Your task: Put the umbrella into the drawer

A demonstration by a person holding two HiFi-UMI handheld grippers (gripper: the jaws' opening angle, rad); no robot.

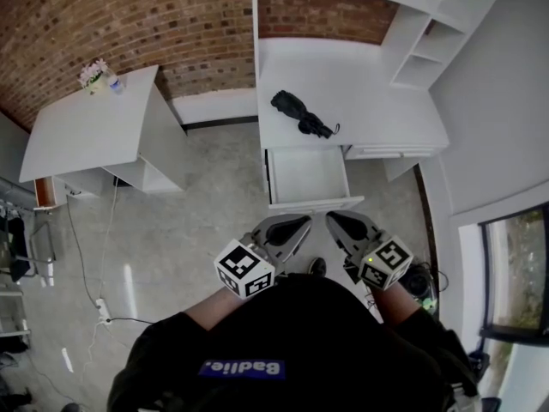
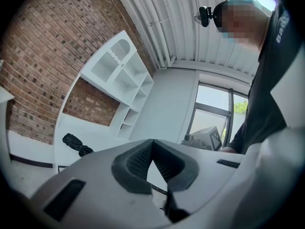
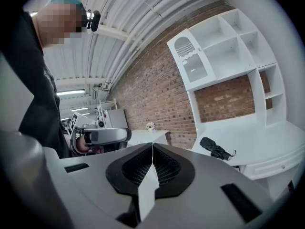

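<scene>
A folded black umbrella (image 1: 300,114) lies on the white desk (image 1: 369,84), just behind the open white drawer (image 1: 307,175), whose inside shows bare. The umbrella also shows small and far off in the left gripper view (image 2: 77,145) and in the right gripper view (image 3: 217,148). Both grippers hang close to my body over the floor, short of the drawer's front. My left gripper (image 1: 296,226) (image 2: 152,141) is shut, pads meeting at the tip, nothing between them. My right gripper (image 1: 339,221) (image 3: 152,146) is shut and empty too.
White shelves (image 1: 437,33) rise at the desk's back right, against a brick wall (image 1: 171,15). A second white table (image 1: 86,127) with a small flower pot (image 1: 94,75) stands to the left. A cable and power strip (image 1: 103,312) lie on the floor at left.
</scene>
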